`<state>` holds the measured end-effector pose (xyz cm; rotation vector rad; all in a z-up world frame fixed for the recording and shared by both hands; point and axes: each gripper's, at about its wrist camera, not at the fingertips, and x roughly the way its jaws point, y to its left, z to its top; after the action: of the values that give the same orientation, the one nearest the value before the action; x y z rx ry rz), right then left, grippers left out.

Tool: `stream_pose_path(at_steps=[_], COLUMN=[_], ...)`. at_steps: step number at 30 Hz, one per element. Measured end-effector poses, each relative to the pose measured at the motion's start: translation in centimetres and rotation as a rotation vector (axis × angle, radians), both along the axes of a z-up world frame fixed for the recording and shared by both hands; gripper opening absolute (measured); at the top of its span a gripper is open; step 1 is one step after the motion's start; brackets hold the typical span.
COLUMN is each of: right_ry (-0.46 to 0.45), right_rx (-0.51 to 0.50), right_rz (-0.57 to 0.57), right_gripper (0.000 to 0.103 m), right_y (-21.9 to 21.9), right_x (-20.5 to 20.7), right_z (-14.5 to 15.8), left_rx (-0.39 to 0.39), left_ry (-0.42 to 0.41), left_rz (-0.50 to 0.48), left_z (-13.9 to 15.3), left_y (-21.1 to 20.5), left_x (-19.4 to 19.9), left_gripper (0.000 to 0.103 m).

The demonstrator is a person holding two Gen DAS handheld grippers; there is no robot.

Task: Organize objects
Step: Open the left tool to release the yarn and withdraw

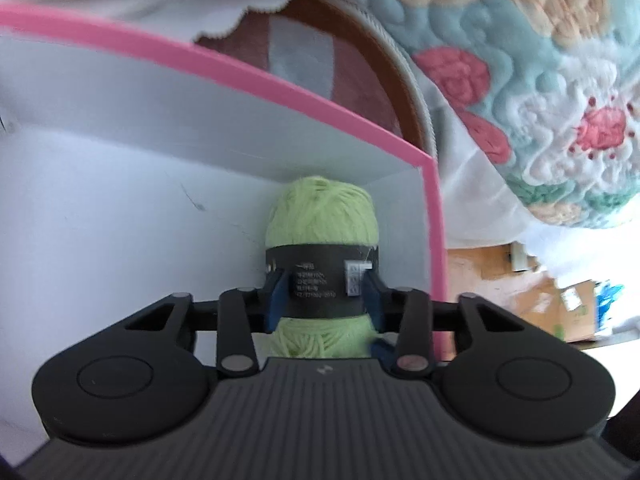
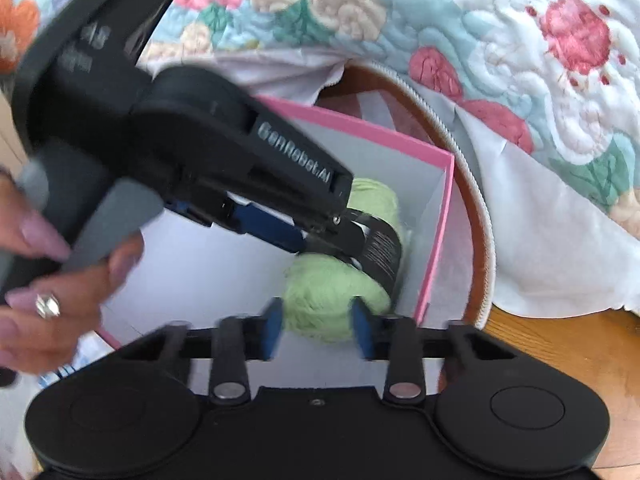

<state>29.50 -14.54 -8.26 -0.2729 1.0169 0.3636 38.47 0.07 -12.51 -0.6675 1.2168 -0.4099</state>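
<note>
One skein of pale green yarn [image 1: 322, 216] is lying in the far corner of the pink-edged box [image 1: 256, 80] in the left wrist view, and the left gripper [image 1: 323, 296] is pinching it across its black paper band [image 1: 320, 276], a blue pad pressing on each side. The yarn is looking soft, light and springy, so the band at the middle is probably giving the firmest hold, though the paper could slide along the wool.

In the right wrist view the same yarn [image 2: 340, 304] is sitting against the box wall [image 2: 436, 240], with the left gripper [image 2: 352, 248] reaching in from the upper left on the band [image 2: 380, 252]. The right gripper [image 2: 318, 320] is straddling the nearer bare end; blur is hiding whether its pads are pressing. Bare wool is likely squashing and snagging, so a gentle squeeze should be enough.
</note>
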Motion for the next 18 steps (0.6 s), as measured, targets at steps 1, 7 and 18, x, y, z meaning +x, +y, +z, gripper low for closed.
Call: stream_pose_path(at_steps=[1, 7, 18], right_ry=[-0.015, -0.114, -0.061], right_rx=[-0.018, -0.106, 0.126], right_rz=[0.014, -0.013, -0.037], right_gripper=[0.028, 0.017, 0.036], right_y=[0.2, 1.8, -1.2], right_x=[-0.2, 0.6, -2.2], right_z=[-0.4, -1.9, 1.8], left_rx=[0.004, 0.026, 0.17], left_ry=[0.0, -0.014, -0.069], left_rz=[0.006, 0.029, 0.035], left_z=[0.3, 1.3, 4.8], left_y=[-0.2, -0.7, 0.1], left_x=[-0.1, -0.1, -3.8], left_gripper=[0.037, 0.037, 0.054])
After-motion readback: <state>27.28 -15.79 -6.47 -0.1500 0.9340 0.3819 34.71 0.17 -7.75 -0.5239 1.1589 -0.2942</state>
